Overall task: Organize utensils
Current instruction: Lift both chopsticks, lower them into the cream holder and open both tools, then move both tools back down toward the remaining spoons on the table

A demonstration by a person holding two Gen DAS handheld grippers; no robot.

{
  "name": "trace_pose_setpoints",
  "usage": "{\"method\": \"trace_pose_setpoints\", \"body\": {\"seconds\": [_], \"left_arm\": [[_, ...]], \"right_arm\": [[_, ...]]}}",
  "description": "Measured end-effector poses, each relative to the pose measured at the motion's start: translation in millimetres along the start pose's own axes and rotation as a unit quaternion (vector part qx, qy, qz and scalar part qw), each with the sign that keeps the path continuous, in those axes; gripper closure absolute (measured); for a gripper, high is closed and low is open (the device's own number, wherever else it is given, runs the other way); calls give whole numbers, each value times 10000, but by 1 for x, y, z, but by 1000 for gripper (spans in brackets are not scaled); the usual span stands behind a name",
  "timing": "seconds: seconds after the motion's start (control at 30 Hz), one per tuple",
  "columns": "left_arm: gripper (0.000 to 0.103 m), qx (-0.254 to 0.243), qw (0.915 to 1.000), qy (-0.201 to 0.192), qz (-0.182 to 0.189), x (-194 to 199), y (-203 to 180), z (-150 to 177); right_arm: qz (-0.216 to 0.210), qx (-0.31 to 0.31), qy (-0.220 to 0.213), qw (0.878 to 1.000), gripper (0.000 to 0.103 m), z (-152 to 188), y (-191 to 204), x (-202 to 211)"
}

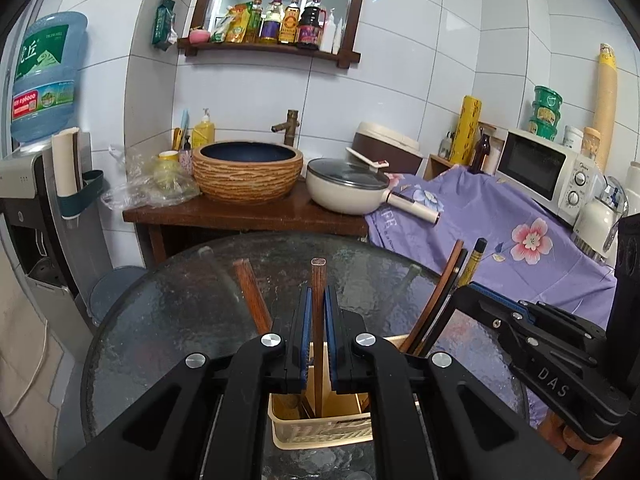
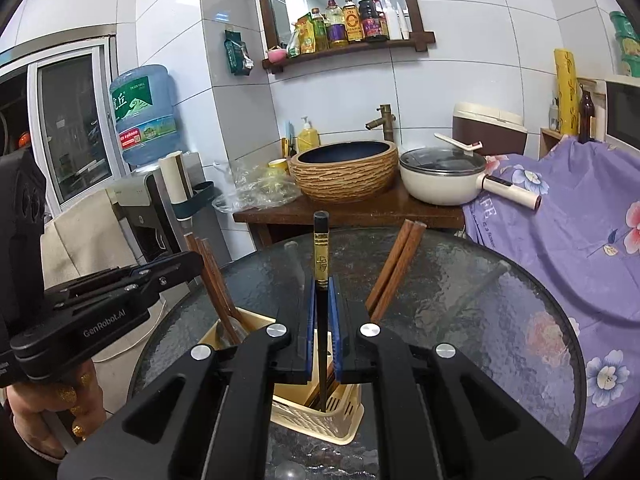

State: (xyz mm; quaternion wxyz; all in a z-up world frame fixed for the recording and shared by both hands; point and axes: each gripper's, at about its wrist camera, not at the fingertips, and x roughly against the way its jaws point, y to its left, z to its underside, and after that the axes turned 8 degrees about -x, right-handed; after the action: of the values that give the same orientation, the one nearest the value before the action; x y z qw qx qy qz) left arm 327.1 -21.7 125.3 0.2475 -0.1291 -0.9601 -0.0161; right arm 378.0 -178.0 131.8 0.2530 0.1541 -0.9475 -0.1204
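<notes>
Chopsticks are what this job is about, and each hand-held gripper has one. The left hand-held gripper (image 1: 317, 320) is squeezed tight on a brown wooden chopstick (image 1: 318, 280). The right hand-held gripper (image 2: 320, 320) is squeezed tight on a black chopstick with a gold band (image 2: 321, 248). Both chopsticks stand almost straight up, with their low ends going down into the cream plastic basket with slots (image 2: 320, 420). I think they are held upright like this so they can slide into the basket without bumping its rim.

The basket sits on the near part of the round dark glass worktop (image 2: 460, 300). It has a wall in the middle that makes a left part and a right part. In the right wrist view, more brown wooden chopsticks (image 2: 216, 292) lean out of the left part, and another brown pair (image 2: 394, 268) leans out to the right. The brown chopstick goes down by the middle wall, but I cannot tell which part it is in.

It looks like most chopsticks are already in. The next step is probably to let go so these two drop in. If they tip, they could fall onto the glass.
</notes>
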Motion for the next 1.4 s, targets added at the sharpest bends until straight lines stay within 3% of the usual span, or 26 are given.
{"method": "trace_pose_setpoints", "body": {"seconds": [0.43, 0.6, 0.7, 0.9, 1.4], "left_arm": [[95, -38, 9999, 54, -134, -2, 3, 6], [72, -51, 9999, 33, -116, 4, 3, 13], [50, -106, 9998, -79, -159, 13, 1, 19], [33, -263, 9990, -117, -333, 29, 0, 47], [29, -528, 9957, 760, -95, 22, -11, 139]], "right_arm": [[298, 147, -194, 9993, 95, 11, -7, 5], [329, 308, -241, 9987, 90, 18, -6, 10], [258, 319, -261, 9988, 59, 26, -7, 16], [168, 258, -284, 9991, 59, 50, -10, 34], [104, 238, 624, 9977, 51, 136, -20, 30]]}}
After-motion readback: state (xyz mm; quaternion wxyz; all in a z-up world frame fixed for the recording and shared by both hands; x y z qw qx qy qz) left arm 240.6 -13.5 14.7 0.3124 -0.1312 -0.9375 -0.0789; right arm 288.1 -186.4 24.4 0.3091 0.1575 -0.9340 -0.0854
